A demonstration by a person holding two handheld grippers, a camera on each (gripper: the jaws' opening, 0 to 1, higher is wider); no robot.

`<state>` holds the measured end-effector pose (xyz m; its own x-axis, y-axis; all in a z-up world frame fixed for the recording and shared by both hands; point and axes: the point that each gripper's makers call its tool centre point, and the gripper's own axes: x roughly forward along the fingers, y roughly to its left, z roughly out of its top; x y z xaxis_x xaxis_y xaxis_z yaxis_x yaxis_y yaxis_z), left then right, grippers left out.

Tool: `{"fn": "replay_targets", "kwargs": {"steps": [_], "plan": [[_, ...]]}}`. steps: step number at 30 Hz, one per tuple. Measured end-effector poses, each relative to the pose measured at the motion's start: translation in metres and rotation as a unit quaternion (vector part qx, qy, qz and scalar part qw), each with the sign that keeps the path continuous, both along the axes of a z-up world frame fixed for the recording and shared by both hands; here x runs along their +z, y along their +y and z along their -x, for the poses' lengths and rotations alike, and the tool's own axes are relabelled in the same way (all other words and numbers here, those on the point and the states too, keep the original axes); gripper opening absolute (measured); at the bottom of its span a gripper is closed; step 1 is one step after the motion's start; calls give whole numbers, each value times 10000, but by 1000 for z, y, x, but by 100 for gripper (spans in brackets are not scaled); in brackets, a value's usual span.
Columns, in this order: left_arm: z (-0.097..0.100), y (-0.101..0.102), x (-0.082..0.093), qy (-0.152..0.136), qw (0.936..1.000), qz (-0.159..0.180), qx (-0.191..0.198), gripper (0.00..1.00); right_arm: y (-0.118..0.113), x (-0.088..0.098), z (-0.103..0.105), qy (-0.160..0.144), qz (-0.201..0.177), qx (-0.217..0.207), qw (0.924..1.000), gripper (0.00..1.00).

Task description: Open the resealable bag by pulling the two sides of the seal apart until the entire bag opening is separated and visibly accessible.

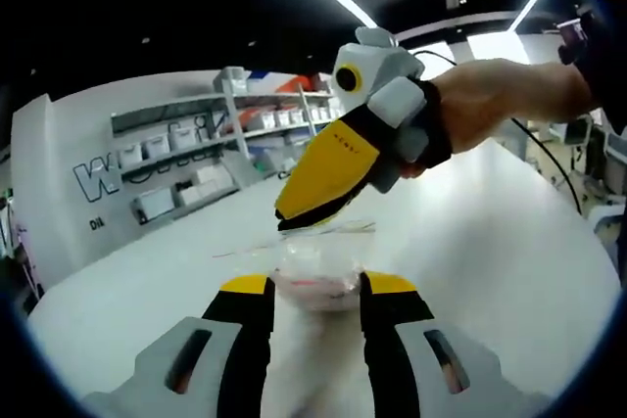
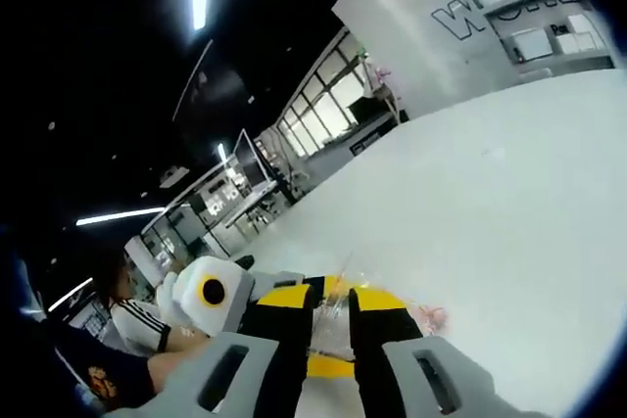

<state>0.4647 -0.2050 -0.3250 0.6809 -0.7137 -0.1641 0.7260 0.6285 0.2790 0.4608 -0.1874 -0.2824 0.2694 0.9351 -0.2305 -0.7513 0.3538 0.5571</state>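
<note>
1. The table (image 1: 509, 242) carries nothing else near the work.
2. The bag (image 1: 318, 276) hangs above it between both grippers, its mouth apparently only partly parted.
3. The left gripper (image 1: 315, 293) pinches the near side.
4. The right gripper (image 1: 294, 217) clamps the far lip; more pulling is probably needed.

The left gripper (image 1: 315, 302) has black jaws with yellow tips, rising from pale grey housings with dark slots. At two o'clock, the right gripper (image 1: 306, 214) shows a yellow, black-edged beak on a grey body, held by a hand (image 1: 480, 100) wearing a black strap.
</note>
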Motion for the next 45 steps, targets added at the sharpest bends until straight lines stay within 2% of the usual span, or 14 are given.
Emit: {"fn": "replay_targets", "kwargs": {"steps": [20, 32, 33, 35, 37, 45], "plan": [[3, -4, 0, -107, 9998, -134, -81, 34, 3, -4, 2, 76, 66, 69, 9999, 6], [4, -5, 0, -127, 9998, -148, -95, 34, 0, -2, 3, 184, -31, 38, 9998, 0], [4, -5, 0, -126, 9998, -150, -96, 34, 1, -1, 3, 152, -38, 46, 9999, 1], [4, -5, 0, -129, 9998, -156, -94, 34, 1, 1, 3, 101, -30, 24, 9999, 10], [5, -5, 0, -122, 9998, -152, -93, 34, 0, 0, 1, -4, 22, -8, 10000, 15], [5, -5, 0, -141, 9997, -175, -94, 34, 5, -3, 9, -85, 181, 101, 9997, 13]]}}
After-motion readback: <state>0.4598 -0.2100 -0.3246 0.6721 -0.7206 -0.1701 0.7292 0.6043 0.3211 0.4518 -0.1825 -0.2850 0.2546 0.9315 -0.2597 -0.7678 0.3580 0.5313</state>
